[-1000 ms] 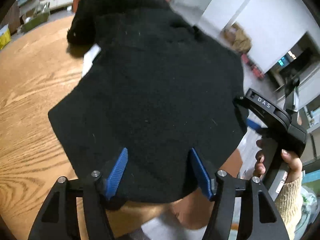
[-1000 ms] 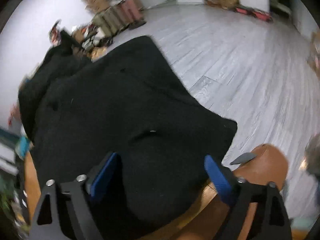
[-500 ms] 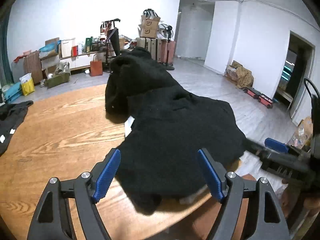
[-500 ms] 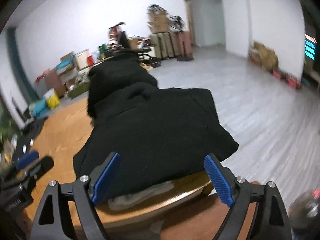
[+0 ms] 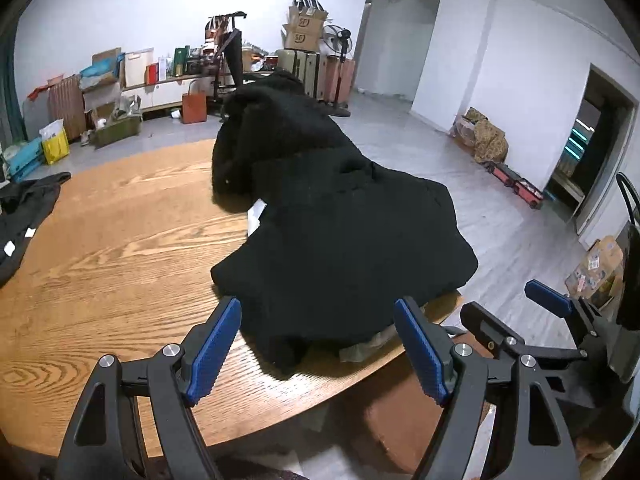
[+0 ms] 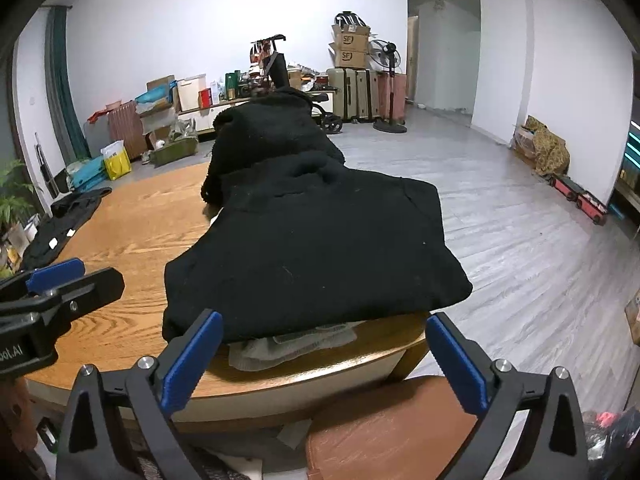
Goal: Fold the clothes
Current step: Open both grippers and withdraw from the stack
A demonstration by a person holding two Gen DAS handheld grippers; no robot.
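Two tools hang near the surface's edge. The left tool (image 5: 318,346) stands spread wide and empty; the right tool (image 6: 324,360) is opening, nothing between its blue pads. One folded black fleece garment (image 5: 340,232) lies on the round wooden surface (image 5: 112,264); a second dark garment (image 5: 24,216) sits far left.

Two black garments (image 5: 340,232), one table (image 5: 120,264)

Both the left gripper (image 5: 318,346) and the right gripper (image 6: 324,360) have black frames, silver screws and ribbed blue pads (image 5: 212,346).
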